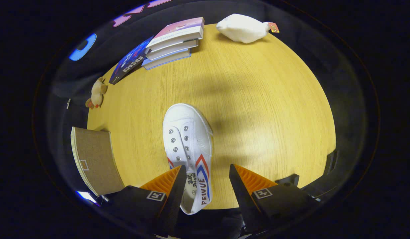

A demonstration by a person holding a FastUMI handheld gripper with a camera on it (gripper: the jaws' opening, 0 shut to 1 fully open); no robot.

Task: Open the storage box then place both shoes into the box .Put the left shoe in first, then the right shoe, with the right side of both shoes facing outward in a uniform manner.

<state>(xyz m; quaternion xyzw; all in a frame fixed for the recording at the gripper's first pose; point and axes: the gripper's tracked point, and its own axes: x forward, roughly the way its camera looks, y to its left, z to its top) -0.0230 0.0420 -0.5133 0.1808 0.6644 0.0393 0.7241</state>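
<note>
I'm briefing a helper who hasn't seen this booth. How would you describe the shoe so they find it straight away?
Start from the round wooden table. The white shoe lies on it at the near edge, its heel end between the open gripper fingers, nearer one of them, its toe pointing towards the stack of books. Metal eyelets and red and blue stripes on its side set it apart from the plain white plush toy beyond.

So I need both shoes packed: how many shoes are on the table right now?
1. The white canvas slip-on shoe lies on the wooden table, heel between the open jaws, toe pointing beyond them. A second shoe may be out of view.
</note>
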